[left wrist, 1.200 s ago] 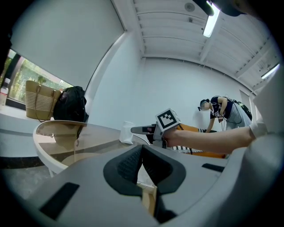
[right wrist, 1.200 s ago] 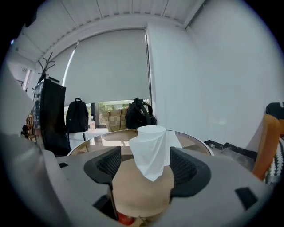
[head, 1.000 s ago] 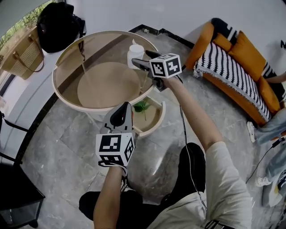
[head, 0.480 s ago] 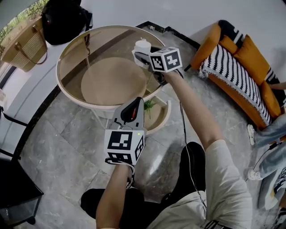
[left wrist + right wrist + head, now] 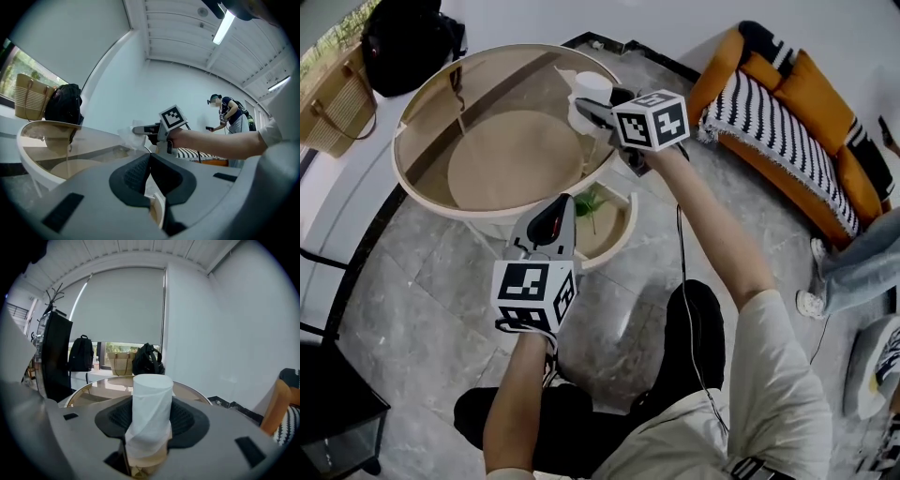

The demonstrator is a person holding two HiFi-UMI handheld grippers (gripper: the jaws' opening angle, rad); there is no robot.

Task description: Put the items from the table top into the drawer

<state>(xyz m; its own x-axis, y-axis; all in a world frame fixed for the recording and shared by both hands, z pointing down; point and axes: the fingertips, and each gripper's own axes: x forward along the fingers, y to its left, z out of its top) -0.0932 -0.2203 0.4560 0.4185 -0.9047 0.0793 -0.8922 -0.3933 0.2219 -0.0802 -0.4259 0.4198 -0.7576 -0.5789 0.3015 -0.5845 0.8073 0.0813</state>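
White tissue roll [image 5: 150, 408] stood between the right gripper's [image 5: 587, 109] closing jaws, pads pressing its sides, glass table [image 5: 441, 112] beyond. Below it lay the open drawer [image 5: 625, 239]; left gripper's [image 5: 555, 208] jaws were together.

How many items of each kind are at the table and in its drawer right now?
Roll: 1, white, at the table edge
Plant: 1, green, in the drawer
Total: 2

Bright, even light over the glass table [image 5: 487, 103], reflections on its top, strip light [image 5: 224, 27] glaring above it, fisheye edges vignetted black.
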